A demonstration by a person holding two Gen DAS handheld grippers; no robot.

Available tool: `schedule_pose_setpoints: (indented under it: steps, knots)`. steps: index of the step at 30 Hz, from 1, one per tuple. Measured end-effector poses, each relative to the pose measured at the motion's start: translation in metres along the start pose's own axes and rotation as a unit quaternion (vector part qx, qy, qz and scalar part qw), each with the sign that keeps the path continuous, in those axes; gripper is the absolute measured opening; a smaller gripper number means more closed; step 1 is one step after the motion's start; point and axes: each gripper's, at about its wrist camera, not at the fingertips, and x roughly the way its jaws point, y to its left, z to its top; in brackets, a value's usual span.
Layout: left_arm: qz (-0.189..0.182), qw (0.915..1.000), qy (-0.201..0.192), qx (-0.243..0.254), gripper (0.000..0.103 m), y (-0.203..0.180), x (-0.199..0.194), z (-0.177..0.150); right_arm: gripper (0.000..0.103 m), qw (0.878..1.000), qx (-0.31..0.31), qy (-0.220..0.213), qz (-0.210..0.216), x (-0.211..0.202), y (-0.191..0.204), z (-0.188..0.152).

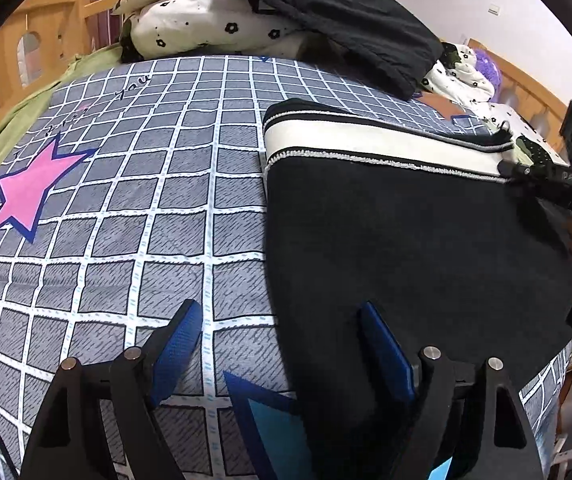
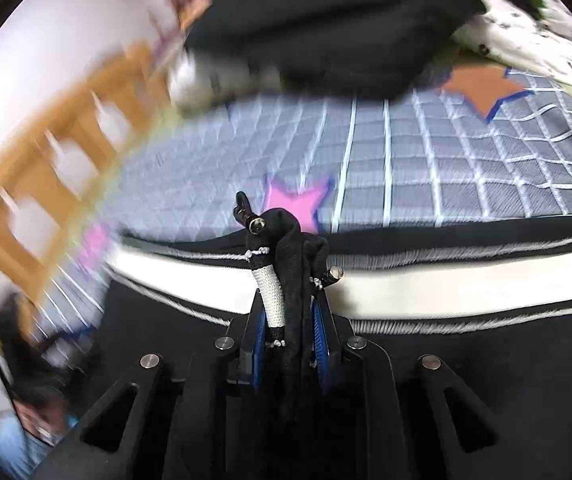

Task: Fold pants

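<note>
Now one pair of black pants (image 1: 406,240) lies folded on the bed sheet (image 1: 126,220), on the right side of the left wrist view, with its white-striped band (image 1: 366,148) along the far edge. One left gripper (image 1: 282,340) hovers over the pants' near left edge, its two blue-padded fingers (image 1: 178,340) wide apart and holding nothing. One right gripper (image 1: 542,178) sits at the far right corner of the pants, where the band ends.

From the right wrist view, the right gripper (image 2: 290,332) has its two fingers closed tight on a bunched fold of the pants (image 2: 294,264), a strip of white band cloth pinched in with the black. The band (image 2: 446,288) runs across left to right just beyond the fingers. This view is blurred on its left side.

Two stars show on the sheet in the left view, one pink (image 1: 26,196) at the left, one blue (image 1: 270,420) near the gripper. Far off, one dark garment (image 1: 326,12) drapes over one white flowered quilt (image 1: 206,24). A wooden rail (image 1: 46,32) borders the bed at the far left.
</note>
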Motion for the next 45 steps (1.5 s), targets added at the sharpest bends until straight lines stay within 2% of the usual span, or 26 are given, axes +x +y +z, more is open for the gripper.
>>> schedule_pose_setpoints:
  steps: [2,3,7,8,11,14,16,20,23,26,28,31,33,35,36,37,38,39,40,42,44,45]
  knots:
    - [-0.001,1.0,0.003,-0.006,0.082,-0.002,0.003,0.004,0.024,0.999,0.004,0.027,-0.025,0.015,-0.005,-0.005]
    - [0.0,1.0,0.004,-0.008,0.082,-0.003,0.004,0.005,0.026,0.996,-0.009,0.06,-0.058,0.032,-0.005,-0.013]
    - [0.01,0.9999,0.011,-0.008,0.082,-0.006,0.003,0.009,0.032,0.99,-0.072,0.055,-0.111,0.018,0.018,-0.017]
    - [0.014,0.9998,0.011,-0.01,0.082,-0.005,0.001,0.009,0.034,0.989,-0.074,0.042,-0.125,0.003,0.021,-0.02]
    - [0.014,0.9995,0.01,-0.025,0.082,0.001,-0.003,0.009,0.052,0.989,-0.053,0.009,-0.134,-0.043,0.018,-0.037]
    - [0.003,0.9989,0.007,-0.046,0.081,0.008,-0.007,0.011,0.054,0.984,-0.024,-0.031,-0.174,-0.098,0.0,-0.067]
    - [0.002,0.9987,0.0,-0.051,0.08,0.008,-0.009,0.013,0.061,0.972,0.008,-0.065,-0.226,-0.142,-0.018,-0.091]
    - [0.006,0.9991,-0.014,-0.039,0.08,0.003,-0.009,0.024,0.075,0.952,0.079,-0.108,-0.276,-0.203,-0.064,-0.13]
    - [-0.001,0.9995,-0.007,-0.032,0.08,0.0,-0.002,0.032,0.075,0.944,0.126,-0.102,-0.288,-0.218,-0.104,-0.145]
    - [-0.004,0.9994,0.0,-0.034,0.08,0.004,0.011,0.042,0.075,0.942,0.164,-0.117,-0.269,-0.216,-0.135,-0.148]
    - [-0.029,0.9985,0.015,-0.044,0.079,0.01,0.021,0.047,0.075,0.942,0.178,-0.131,-0.252,-0.209,-0.149,-0.145]
    - [-0.057,0.9961,0.03,-0.06,0.074,0.016,0.034,0.053,0.075,0.941,0.193,-0.125,-0.247,-0.182,-0.164,-0.133]
    - [-0.069,0.9949,0.028,-0.069,0.073,0.019,0.042,0.057,0.074,0.939,0.207,-0.117,-0.248,-0.168,-0.176,-0.125]
    - [-0.081,0.9941,0.022,-0.069,0.072,0.018,0.049,0.062,0.072,0.941,0.208,-0.128,-0.234,-0.16,-0.184,-0.117]
    - [-0.086,0.9938,0.021,-0.067,0.065,0.017,0.052,0.066,0.066,0.942,0.204,-0.132,-0.232,-0.157,-0.187,-0.111]
    - [-0.091,0.9934,0.021,-0.068,0.051,0.017,0.054,0.068,0.059,0.942,0.203,-0.134,-0.232,-0.155,-0.189,-0.106]
    - [-0.108,0.9914,0.027,-0.069,0.041,0.015,0.057,0.071,0.04,0.94,0.207,-0.135,-0.235,-0.155,-0.189,-0.101]
    - [-0.121,0.9895,0.037,-0.07,0.027,0.013,0.06,0.074,0.027,0.935,0.211,-0.135,-0.25,-0.156,-0.189,-0.097]
    - [-0.118,0.9901,0.031,-0.07,0.019,0.011,0.056,0.077,0.021,0.935,0.209,-0.138,-0.252,-0.158,-0.187,-0.094]
    - [-0.123,0.9907,0.013,-0.056,0.013,0.005,0.044,0.08,0.014,0.933,0.187,-0.168,-0.259,-0.172,-0.169,-0.084]
    - [-0.119,0.9917,-0.006,-0.047,0.012,-0.001,0.031,0.087,0.012,0.93,0.142,-0.198,-0.274,-0.184,-0.138,-0.072]
    - [-0.128,0.9902,-0.017,-0.052,0.012,-0.004,0.021,0.092,0.012,0.929,0.12,-0.204,-0.284,-0.187,-0.123,-0.065]
